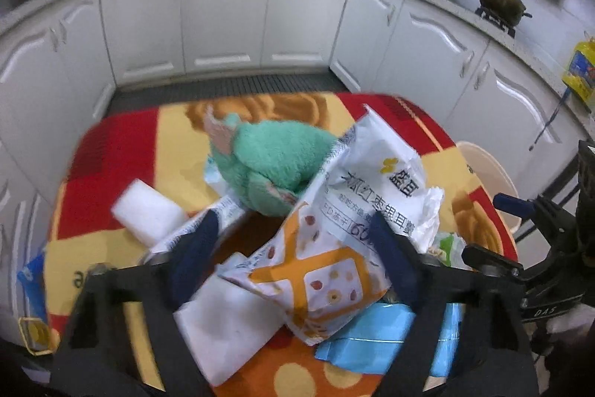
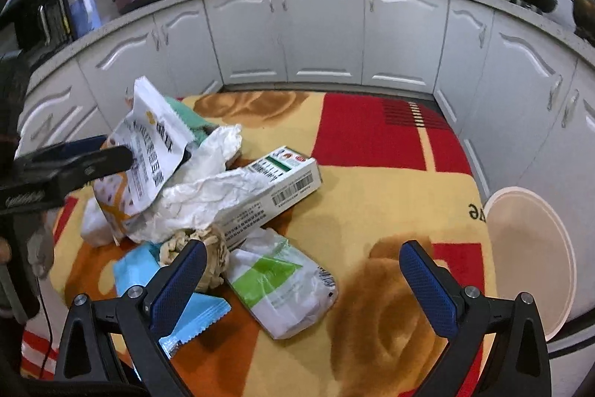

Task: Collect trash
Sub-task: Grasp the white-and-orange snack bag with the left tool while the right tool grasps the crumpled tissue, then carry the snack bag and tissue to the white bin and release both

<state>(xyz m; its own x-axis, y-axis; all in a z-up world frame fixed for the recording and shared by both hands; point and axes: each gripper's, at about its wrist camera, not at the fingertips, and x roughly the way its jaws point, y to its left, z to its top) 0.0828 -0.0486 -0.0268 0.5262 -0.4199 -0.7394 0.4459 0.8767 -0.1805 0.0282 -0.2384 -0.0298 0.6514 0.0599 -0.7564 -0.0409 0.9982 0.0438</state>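
Trash lies in a heap on a red, yellow and orange blanket (image 2: 372, 196). My left gripper (image 1: 295, 244) is open, its fingers (image 1: 197, 248) straddling a white and orange snack bag (image 1: 334, 248) with Chinese print; whether they touch it is unclear. The bag also shows in the right wrist view (image 2: 148, 151). My right gripper (image 2: 305, 281) is open and empty over a white and green pouch (image 2: 286, 285). Beside it lie a long white carton (image 2: 275, 188), crumpled white paper (image 2: 200, 188), a blue wrapper (image 2: 178, 300) and a tan crumpled wad (image 2: 197, 248).
A green plush toy (image 1: 275, 162) and a white foam block (image 1: 148, 214) sit behind the heap. A cream bin (image 2: 528, 259) stands off the blanket's right edge. White kitchen cabinets (image 2: 319, 36) curve around the back, with pots on the counter.
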